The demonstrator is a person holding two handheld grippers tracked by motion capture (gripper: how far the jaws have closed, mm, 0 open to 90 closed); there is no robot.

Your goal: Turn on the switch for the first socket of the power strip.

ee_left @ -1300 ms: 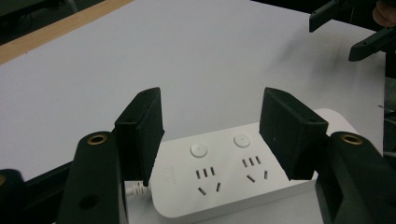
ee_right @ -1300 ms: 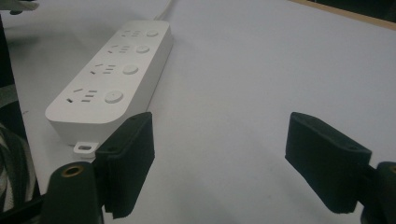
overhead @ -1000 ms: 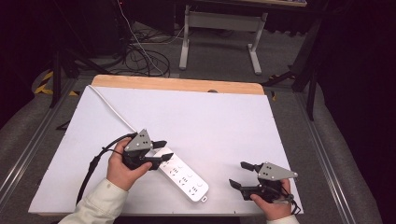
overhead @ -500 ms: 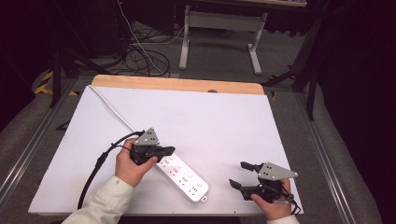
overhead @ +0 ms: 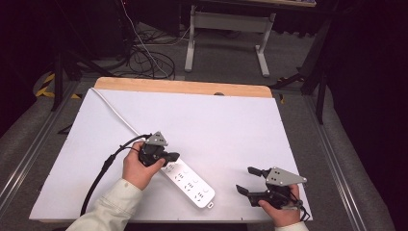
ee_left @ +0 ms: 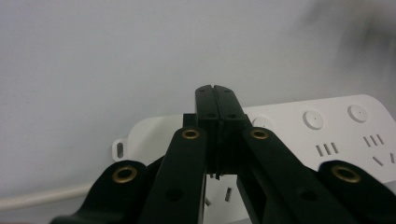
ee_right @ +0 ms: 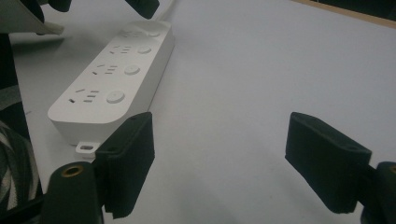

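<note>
A white power strip [overhead: 190, 183] lies slantwise on the white table [overhead: 216, 120], its white cable [overhead: 113, 110] running off to the far left corner. My left gripper [overhead: 169, 156] hovers over the strip's cable end with its jaws pressed together and nothing between them. In the left gripper view the shut tips [ee_left: 215, 91] sit above the strip [ee_left: 327, 123]. My right gripper [overhead: 248, 180] rests near the table's front edge, right of the strip, with its jaws wide apart. In the right gripper view the open gripper [ee_right: 224, 154] faces the strip [ee_right: 116, 74] at upper left.
A wooden strip [overhead: 183, 86] edges the far side of the table. A black cable [overhead: 103, 168] trails from the left gripper toward the front left. Beyond the table stand a grey desk frame [overhead: 226, 29] and loose floor cables [overhead: 144, 53].
My left gripper has shifted slightly right over the strip's cable end, and its jaws have come together. The right gripper has stayed put and open.
</note>
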